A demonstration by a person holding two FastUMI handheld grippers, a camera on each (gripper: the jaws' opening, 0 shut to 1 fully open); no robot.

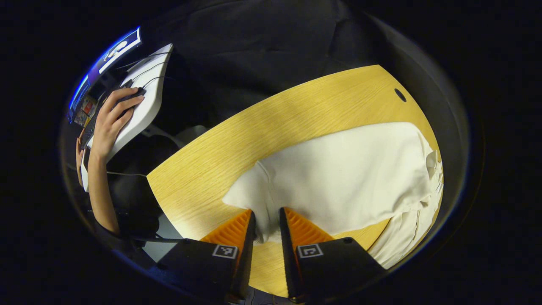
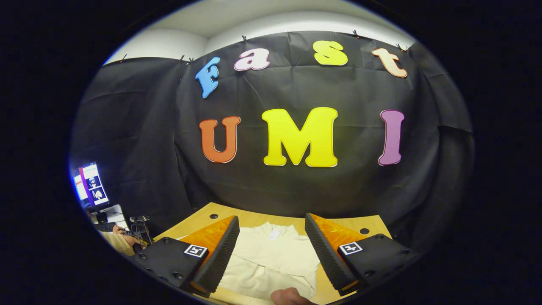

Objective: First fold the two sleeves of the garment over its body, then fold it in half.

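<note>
In the left gripper view, the left gripper (image 1: pixel 266 226) has its jaws nearly together, clamped on a corner of the cream garment (image 1: pixel 347 173), which spreads beyond the jaws and to their right across the wooden surface (image 1: pixel 211 169), its far edge bunched and hanging over the rim. Far off to the left, a person's hand (image 1: pixel 114 118) rests on a mouse.

In the right gripper view, the right gripper (image 2: pixel 271 250) holds its jaws wide apart above the garment (image 2: pixel 271 258), which lies between and below them. A monitor (image 2: pixel 91 186) glows far left.
</note>
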